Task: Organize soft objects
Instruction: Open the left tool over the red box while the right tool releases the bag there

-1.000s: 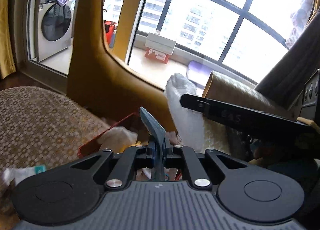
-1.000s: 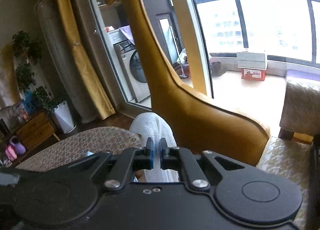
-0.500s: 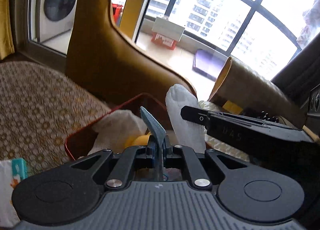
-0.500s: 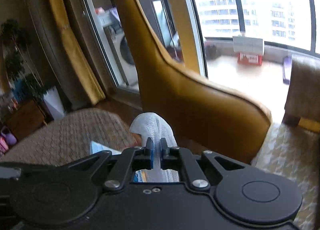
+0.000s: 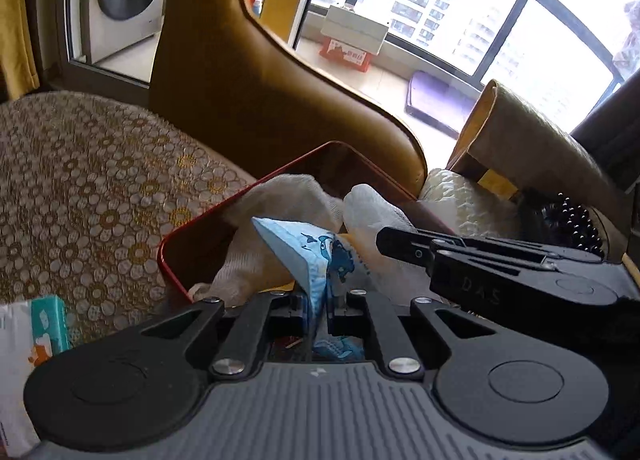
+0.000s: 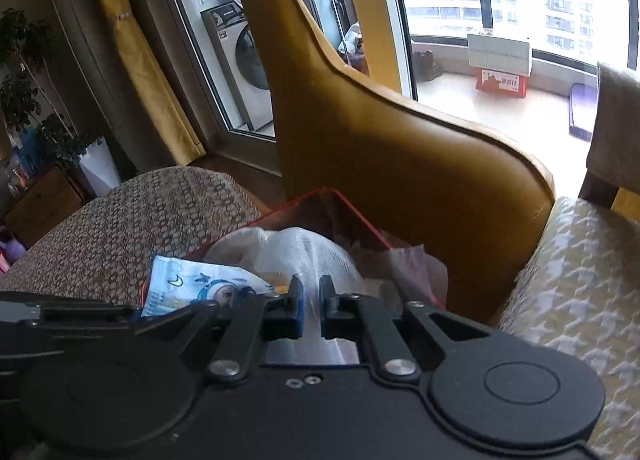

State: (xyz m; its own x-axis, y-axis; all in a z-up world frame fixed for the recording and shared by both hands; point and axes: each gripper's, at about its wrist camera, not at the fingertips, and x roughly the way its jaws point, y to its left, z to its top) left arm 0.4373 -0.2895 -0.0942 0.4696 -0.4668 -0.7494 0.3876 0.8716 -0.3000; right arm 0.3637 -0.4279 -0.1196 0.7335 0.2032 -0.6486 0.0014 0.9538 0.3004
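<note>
1. The left gripper (image 5: 318, 300) is clamped on a blue printed cloth (image 5: 308, 252) with a cartoon pattern; the jaws stand almost together, with only the thin fabric between the pads. The cloth sticks up and forward from the jaws as a stiff fold, over the near edge of the red bin (image 5: 176, 236).
2. The right gripper (image 6: 311, 296) is likewise clenched, pinching a white mesh sock (image 6: 308, 256). The sock bulges ahead of the fingertips and lies over the bin's opening, among the pale cloths (image 5: 276, 195) already inside.
3. Seen from the left wrist, the right gripper comes in from the right and its tip lies against the white sock just beside the blue cloth; the two tools are close together above the bin.
4. The step in hand looks like dropping both pieces into the bin. To do it well, carry each piece fully past the red rim before letting go, so nothing drapes over the edge onto the patterned cushion (image 5: 80, 179).
5. Open one gripper at a time; I judge that the crowded tips could snag each other's fabric.
6. The bin already looks full, so press the pieces down lightly; loose cloth may spring back out.
7. Outward: the bin sits against the mustard leather chair back (image 6: 380, 139), and a tissue pack (image 5: 36, 332) lies on the cushion at the left.
</note>
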